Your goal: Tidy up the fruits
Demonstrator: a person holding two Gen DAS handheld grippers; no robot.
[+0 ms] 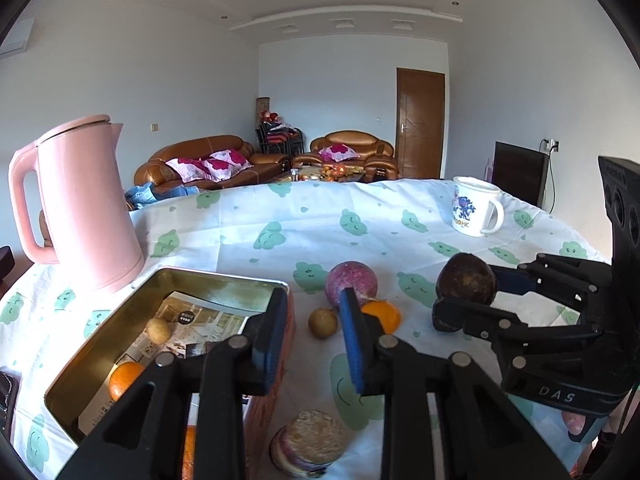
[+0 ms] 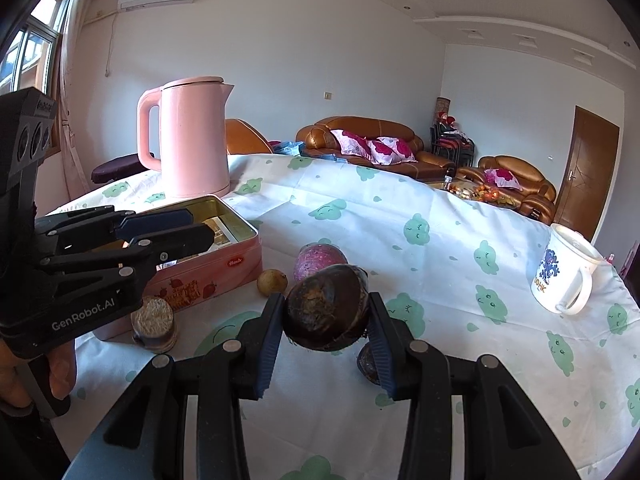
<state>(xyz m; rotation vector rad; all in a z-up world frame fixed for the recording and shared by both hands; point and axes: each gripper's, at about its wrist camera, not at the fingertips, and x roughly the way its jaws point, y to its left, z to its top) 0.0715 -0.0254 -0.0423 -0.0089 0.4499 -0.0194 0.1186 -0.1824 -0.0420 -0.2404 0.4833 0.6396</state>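
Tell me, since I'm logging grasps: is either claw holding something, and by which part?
The right claw grips the dark brown fruit by its opposite sides. The left claw is open, holding nothing.

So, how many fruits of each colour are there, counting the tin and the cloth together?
Orange fruits: 2
Yellow-brown fruits: 2
Purple fruits: 2
Dark brown fruits: 2, one in the right gripper
Total: 8

low wrist views, facing sofa, sharing tin [image 1: 224, 280]
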